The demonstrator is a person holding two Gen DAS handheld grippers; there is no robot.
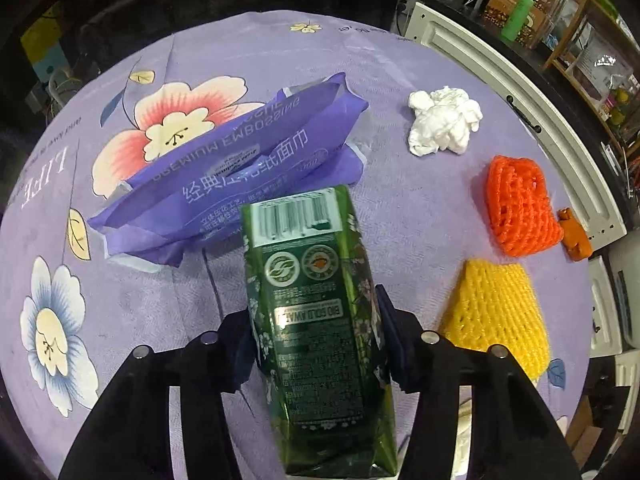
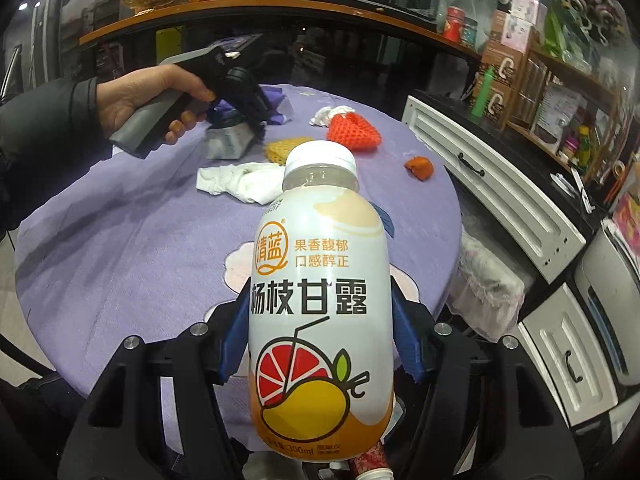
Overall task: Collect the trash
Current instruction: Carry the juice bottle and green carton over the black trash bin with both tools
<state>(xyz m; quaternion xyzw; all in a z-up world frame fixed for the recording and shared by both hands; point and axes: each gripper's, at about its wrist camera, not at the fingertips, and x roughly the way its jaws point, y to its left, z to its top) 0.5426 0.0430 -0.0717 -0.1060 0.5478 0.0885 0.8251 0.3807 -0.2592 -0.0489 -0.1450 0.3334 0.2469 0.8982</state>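
Observation:
My left gripper [image 1: 316, 320] points down at the table, its dark pads against both sides of a green carton [image 1: 312, 300] with a barcode. In the right wrist view a person's hand [image 2: 132, 100] holds that left gripper [image 2: 256, 120] over the carton [image 2: 228, 140], which rests on the table. My right gripper [image 2: 320, 304] is shut on a white and orange drink bottle [image 2: 320, 280] with a white cap, held above the table's near edge.
On the round table's purple flowered cloth [image 1: 400, 60] lie a purple tissue pack [image 1: 224, 176], a crumpled white tissue [image 1: 442, 120], an orange foam net [image 1: 520, 212], a yellow foam net [image 1: 496, 312] and orange peel [image 1: 576, 240]. White cabinets [image 2: 500, 184] stand to the right.

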